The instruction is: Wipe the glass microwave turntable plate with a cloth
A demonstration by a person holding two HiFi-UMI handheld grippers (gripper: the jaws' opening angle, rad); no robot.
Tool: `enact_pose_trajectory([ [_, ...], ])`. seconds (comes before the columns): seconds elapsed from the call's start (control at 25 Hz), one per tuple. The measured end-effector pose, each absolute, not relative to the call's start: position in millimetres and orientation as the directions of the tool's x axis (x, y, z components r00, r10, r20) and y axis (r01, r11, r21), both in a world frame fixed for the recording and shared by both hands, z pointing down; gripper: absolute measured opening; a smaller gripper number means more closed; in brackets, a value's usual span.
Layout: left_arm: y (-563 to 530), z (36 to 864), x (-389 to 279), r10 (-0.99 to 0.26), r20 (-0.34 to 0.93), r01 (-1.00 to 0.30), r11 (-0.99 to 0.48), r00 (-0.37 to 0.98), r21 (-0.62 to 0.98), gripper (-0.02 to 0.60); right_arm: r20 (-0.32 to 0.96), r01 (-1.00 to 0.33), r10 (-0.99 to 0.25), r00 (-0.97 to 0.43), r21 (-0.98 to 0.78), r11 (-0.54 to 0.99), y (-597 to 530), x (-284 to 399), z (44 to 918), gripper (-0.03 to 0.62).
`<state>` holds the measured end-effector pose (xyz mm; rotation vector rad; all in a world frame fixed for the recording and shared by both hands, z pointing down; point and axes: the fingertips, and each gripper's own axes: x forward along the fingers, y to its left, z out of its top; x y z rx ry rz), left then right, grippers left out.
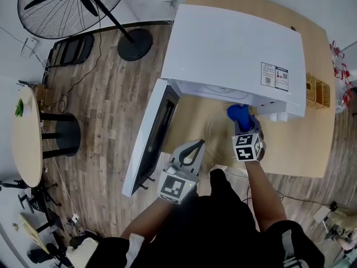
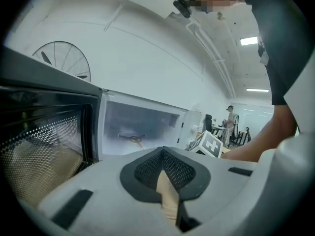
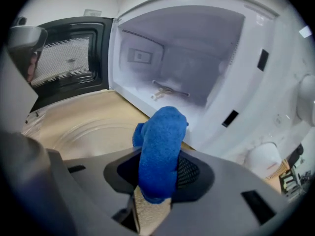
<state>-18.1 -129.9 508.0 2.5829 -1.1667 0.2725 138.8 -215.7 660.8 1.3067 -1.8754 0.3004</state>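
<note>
Your left gripper [image 1: 195, 145] hangs closed and empty. Your right gripper [image 1: 245, 128] pinches the soft blue cloth [image 1: 239, 114] over the glass turntable plate [image 1: 215, 132], which lies flat on the wooden table [image 1: 298, 144] before the open microwave [image 1: 234, 49]. It is likely slick and brittle, so steady its rim.

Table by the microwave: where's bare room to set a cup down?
Bare wood lies right of the glass plate, between the microwave front and the table edge. Crowded: the plate's spot, under the right claw holding the blue cloth, beside the open door.
</note>
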Motion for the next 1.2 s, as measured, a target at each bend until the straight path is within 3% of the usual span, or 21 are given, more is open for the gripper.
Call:
enact_pose_trajectory([
  [0.32, -133.6, 504.1, -13.5, -0.699, 0.283, -0.752, -0.637, 0.657, 0.170, 0.006, 0.725, -0.909, -0.686, -0.062, 0.243, 0.339, -212.2, 169.9, 661.0, 0.140],
  [0.52, -134.3, 510.0, -17.0, -0.704, 0.300, -0.762, -0.627, 0.644, 0.163, 0.006, 0.697, -0.930, -0.706, -0.127, 0.163, 0.329, -209.8, 161.5, 651.8, 0.140],
  [0.76, -130.3, 509.5, -19.5, -0.708, 0.309, -0.769, -0.618, 0.635, 0.164, 0.006, 0.666, -0.900, -0.698, -0.266, 0.089, 0.428, -191.4, 120.3, 632.2, 0.141],
  [1.2, -123.2, 507.4, -23.6, -0.721, 0.313, -0.783, -0.602, 0.618, 0.157, 0.006, 0.707, -0.744, -0.544, -0.452, 0.037, 0.667, -132.3, 22.3, 648.9, 0.140],
])
